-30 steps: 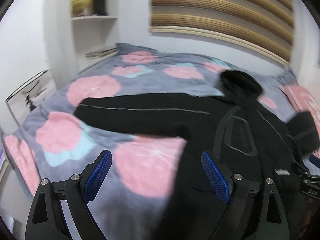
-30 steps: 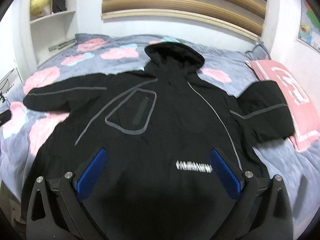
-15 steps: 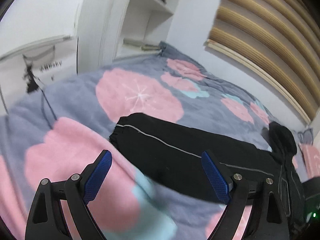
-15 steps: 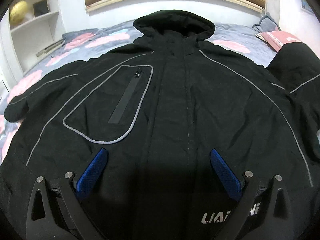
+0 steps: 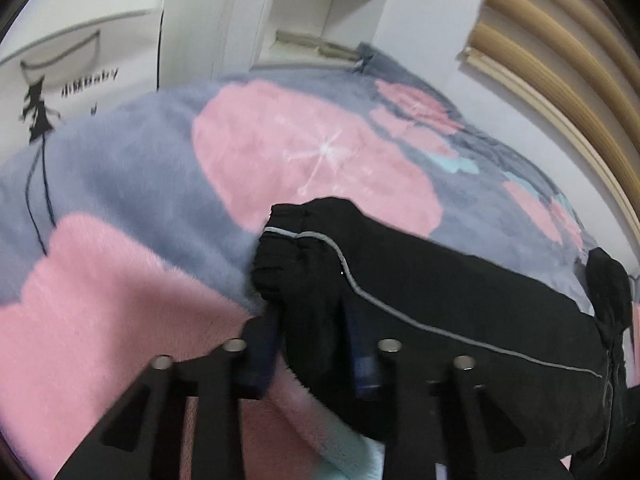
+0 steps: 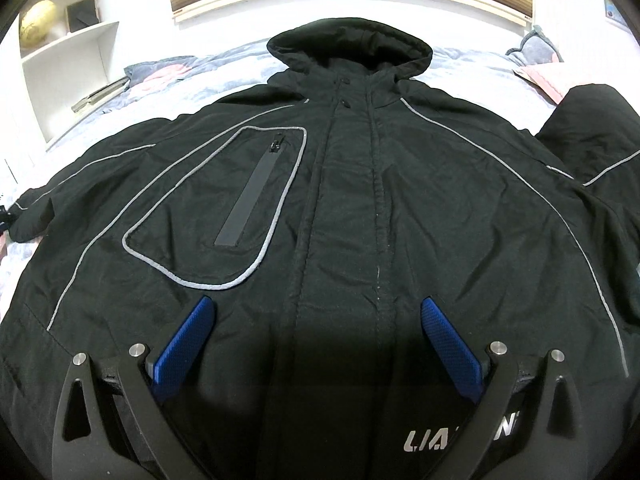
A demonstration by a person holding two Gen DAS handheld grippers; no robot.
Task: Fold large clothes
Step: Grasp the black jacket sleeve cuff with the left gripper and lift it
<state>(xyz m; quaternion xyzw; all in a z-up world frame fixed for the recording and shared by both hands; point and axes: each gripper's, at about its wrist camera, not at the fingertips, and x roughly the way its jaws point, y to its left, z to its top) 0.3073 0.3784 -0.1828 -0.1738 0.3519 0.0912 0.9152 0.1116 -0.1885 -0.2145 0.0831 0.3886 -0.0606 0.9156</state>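
A large black hooded jacket (image 6: 360, 200) with grey piping lies face up and spread out on a bed. Its hood (image 6: 352, 48) points toward the headboard. In the left wrist view one sleeve (image 5: 440, 288) stretches across the blanket, and its cuff (image 5: 288, 248) is bunched between the blue pads. My left gripper (image 5: 312, 316) is closing its jaws on that cuff, with the fabric pinched between them. My right gripper (image 6: 316, 320) hovers open low over the jacket's front, near the zip line, with nothing between its fingers.
A grey fleece blanket (image 5: 300, 152) with pink flowers covers the bed. White shelves (image 6: 60, 40) stand at the left, and a slatted wooden headboard (image 5: 560, 60) runs along the back wall. A pink pillow (image 6: 540, 76) lies at the far right beside the other sleeve.
My left gripper swung left along the sleeve to its cuff, dropped, and closed its wide-open jaws on the fabric. The right gripper sank closer to the jacket front, then held still.
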